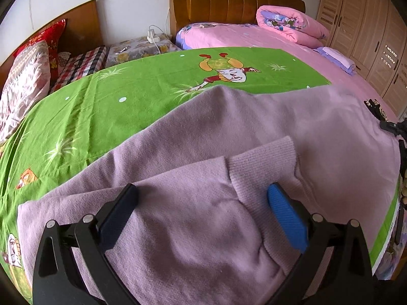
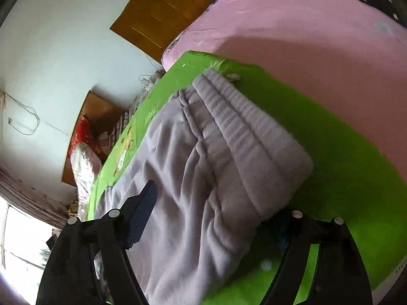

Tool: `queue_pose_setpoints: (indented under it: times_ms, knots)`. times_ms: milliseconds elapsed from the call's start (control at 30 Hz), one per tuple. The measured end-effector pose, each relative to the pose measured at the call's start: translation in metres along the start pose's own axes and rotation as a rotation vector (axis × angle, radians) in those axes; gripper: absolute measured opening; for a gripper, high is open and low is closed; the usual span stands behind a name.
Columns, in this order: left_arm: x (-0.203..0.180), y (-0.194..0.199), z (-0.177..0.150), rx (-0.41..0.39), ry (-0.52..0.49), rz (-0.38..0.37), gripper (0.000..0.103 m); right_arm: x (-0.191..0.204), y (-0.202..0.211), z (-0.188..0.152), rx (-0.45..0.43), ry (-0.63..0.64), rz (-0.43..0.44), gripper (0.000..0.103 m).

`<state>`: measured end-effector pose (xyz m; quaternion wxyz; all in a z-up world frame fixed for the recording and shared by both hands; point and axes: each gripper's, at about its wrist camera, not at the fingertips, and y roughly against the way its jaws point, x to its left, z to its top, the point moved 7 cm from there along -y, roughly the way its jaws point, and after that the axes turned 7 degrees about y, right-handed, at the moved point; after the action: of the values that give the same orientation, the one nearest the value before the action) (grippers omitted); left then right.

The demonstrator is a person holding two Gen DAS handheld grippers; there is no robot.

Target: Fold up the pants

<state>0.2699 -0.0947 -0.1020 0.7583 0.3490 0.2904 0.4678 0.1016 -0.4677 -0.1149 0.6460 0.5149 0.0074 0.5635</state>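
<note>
My left gripper (image 1: 203,203) is released above the pants (image 1: 229,137), with the cuff (image 1: 262,170) between its fingers. My right gripper (image 2: 218,218) is released too, the waistband (image 2: 244,137) just ahead.

left wrist view: close above the pants (image 1: 229,139), tilted down, facing the far headboard (image 1: 229,0) | right wrist view: close over the pants' (image 2: 203,165) right end, rolled sideways, facing down and left along them | shared: pants, green sheet (image 1: 114,89) (image 2: 343,165), pink bed (image 1: 254,38) (image 2: 305,38), headboard (image 2: 157,23)

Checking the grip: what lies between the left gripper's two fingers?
Lilac knit pants, a ribbed cuff folded on top, seen in the left wrist view.
</note>
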Motion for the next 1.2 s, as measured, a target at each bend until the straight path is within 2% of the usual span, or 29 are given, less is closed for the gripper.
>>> queue_pose_setpoints:
  times_ms: [67, 100, 133, 233, 267, 300, 333, 400, 500, 567, 667, 733, 767, 800, 900, 967, 1000, 1133, 1200]
  knots:
    - [0.000, 0.000, 0.000, 0.000, 0.001, -0.002, 0.102, 0.008, -0.006, -0.003, 0.020, 0.076, -0.046, 0.064]
    - [0.000, 0.000, 0.000, 0.000, 0.000, 0.000, 0.102, 0.007, -0.005, -0.004, 0.020, 0.094, -0.064, 0.051]
    - [0.000, 0.000, 0.000, 0.001, -0.001, 0.002, 0.102, 0.004, -0.002, -0.004, 0.010, 0.093, -0.070, 0.045]
    - [-0.004, 0.009, 0.004, 0.015, 0.023, 0.034, 0.100, -0.006, 0.006, -0.010, -0.033, 0.079, -0.018, 0.042]
    - [-0.011, 0.016, 0.010, 0.012, 0.040, 0.005, 0.100, -0.002, 0.003, -0.009, -0.039, 0.084, -0.024, 0.042]
    - [-0.031, 0.032, 0.025, -0.023, 0.042, -0.092, 0.101, -0.003, 0.004, -0.010, -0.042, 0.087, -0.029, 0.042]
    - [-0.045, 0.041, 0.035, -0.050, 0.023, -0.127, 0.101, -0.003, 0.005, -0.010, -0.048, 0.085, -0.029, 0.042]
    - [-0.093, 0.049, 0.063, -0.099, -0.087, -0.176, 0.101, -0.005, 0.005, -0.011, -0.068, 0.061, -0.009, 0.041]
    - [-0.154, 0.012, 0.080, -0.027, -0.215, -0.234, 0.101, -0.007, 0.005, -0.010, -0.081, 0.052, -0.005, 0.040]
    - [-0.185, -0.026, 0.086, 0.035, -0.250, -0.245, 0.101, -0.007, 0.004, -0.010, -0.084, 0.046, 0.001, 0.040]
    - [-0.223, -0.078, 0.095, 0.063, -0.282, -0.265, 0.101, -0.008, 0.005, -0.011, -0.090, 0.031, 0.016, 0.040]
    - [-0.234, -0.124, 0.095, 0.120, -0.325, -0.195, 0.102, -0.009, 0.006, -0.011, -0.092, 0.031, 0.017, 0.039]
    - [-0.238, -0.130, 0.104, 0.117, -0.306, -0.211, 0.102, -0.011, 0.006, -0.011, -0.096, 0.026, 0.015, 0.039]
    - [-0.238, -0.140, 0.108, 0.134, -0.302, -0.192, 0.102, -0.012, 0.006, -0.010, -0.098, 0.012, 0.032, 0.039]
    - [-0.232, -0.149, 0.124, 0.084, -0.271, -0.172, 0.101, -0.014, 0.007, -0.010, -0.105, 0.000, 0.051, 0.039]
    - [-0.237, -0.154, 0.132, 0.080, -0.222, -0.226, 0.101, -0.013, 0.007, -0.010, -0.106, 0.005, 0.047, 0.039]
    - [-0.247, -0.159, 0.134, 0.079, -0.230, -0.242, 0.101, -0.013, 0.007, -0.010, -0.107, 0.004, 0.049, 0.039]
    - [-0.289, -0.199, 0.135, 0.053, -0.369, -0.152, 0.102, -0.012, 0.007, -0.010, -0.110, 0.008, 0.044, 0.040]
    - [-0.295, -0.216, 0.141, 0.044, -0.358, -0.132, 0.102, -0.012, 0.007, -0.010, -0.111, 0.009, 0.042, 0.040]
